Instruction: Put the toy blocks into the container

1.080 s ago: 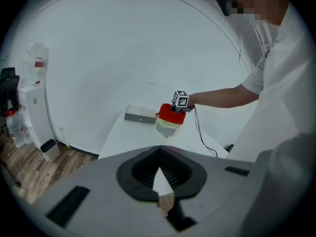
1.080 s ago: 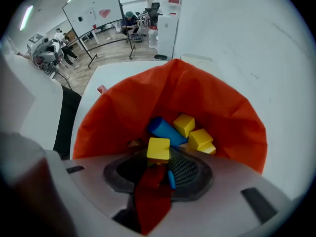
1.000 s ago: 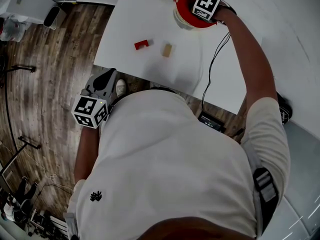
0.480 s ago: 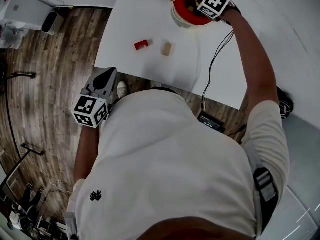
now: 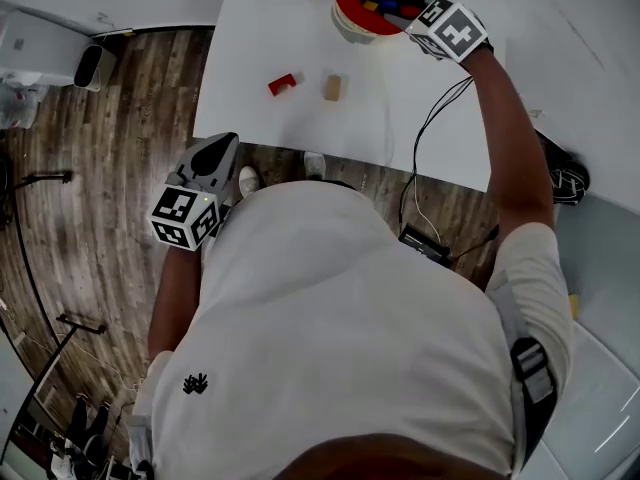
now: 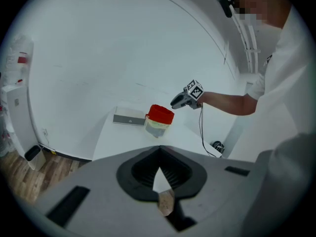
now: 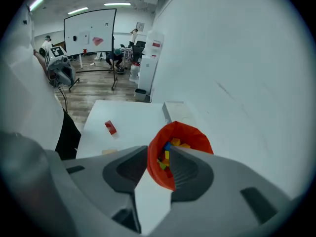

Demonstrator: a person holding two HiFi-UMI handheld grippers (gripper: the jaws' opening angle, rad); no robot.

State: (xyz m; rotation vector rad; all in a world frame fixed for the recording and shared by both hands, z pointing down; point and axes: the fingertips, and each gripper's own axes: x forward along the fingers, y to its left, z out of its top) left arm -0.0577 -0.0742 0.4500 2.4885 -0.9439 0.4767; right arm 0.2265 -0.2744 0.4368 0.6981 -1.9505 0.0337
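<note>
Your white short-sleeved T-shirt (image 5: 330, 338) bears a small black emblem (image 5: 194, 383) (low on its left). The grey left gripper (image 5: 222, 144) and right gripper (image 5: 400, 6) each carry a black-and-white marker cube (image 5: 185, 218); a black cable (image 5: 425, 158) trails from the right.

No readable words or numbers anywhere; left gripper's marker cube (image 5: 183, 218) and right gripper's marker cube (image 5: 455, 30) carry black-and-white square code patterns only, no letters; small dark emblem (image 5: 195, 383) on the person's white shirt, shape only, no lettering made out; whiteboard (image 7: 90, 31) shows a red mark, too small to read; red label on white appliance (image 7: 156, 44), illegible.
</note>
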